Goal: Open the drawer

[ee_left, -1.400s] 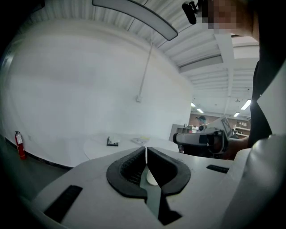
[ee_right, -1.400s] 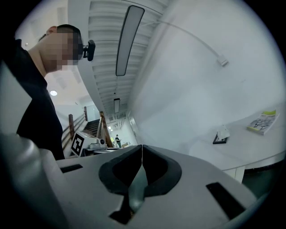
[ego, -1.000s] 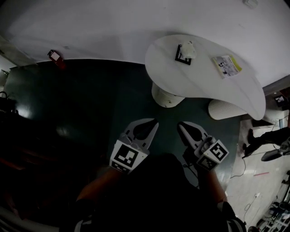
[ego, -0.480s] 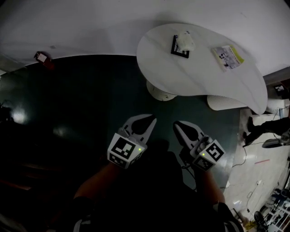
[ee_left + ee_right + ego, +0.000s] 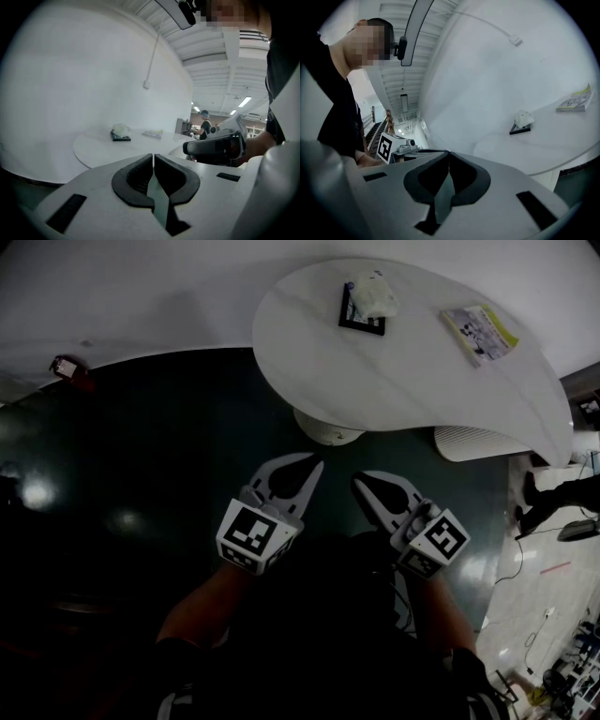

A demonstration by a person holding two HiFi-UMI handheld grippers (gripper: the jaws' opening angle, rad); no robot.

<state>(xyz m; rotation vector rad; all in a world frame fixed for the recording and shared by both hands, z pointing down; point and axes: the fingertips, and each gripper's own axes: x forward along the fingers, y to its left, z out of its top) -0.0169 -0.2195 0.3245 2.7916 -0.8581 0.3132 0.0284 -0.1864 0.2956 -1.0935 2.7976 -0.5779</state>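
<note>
White curved-top table point(image 5: 422, 381) on a round white pedestal point(image 5: 323, 430). Plain white wall point(image 5: 141, 296) right behind the table. Glossy dark green floor point(image 5: 141, 456) in front and to the left, paler floor point(image 5: 548, 606) to the right. Small red object point(image 5: 66, 369) at the wall base, well left. Ceiling strip lights point(image 5: 244, 101) lit far beyond the table.

Dim, fisheye-warped frames; glare on floor

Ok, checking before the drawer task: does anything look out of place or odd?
Nothing spilled or damaged. Oddly, no drawer shows in any view: the white table holds only a black tray with a white bundle, and a booklet.
</note>
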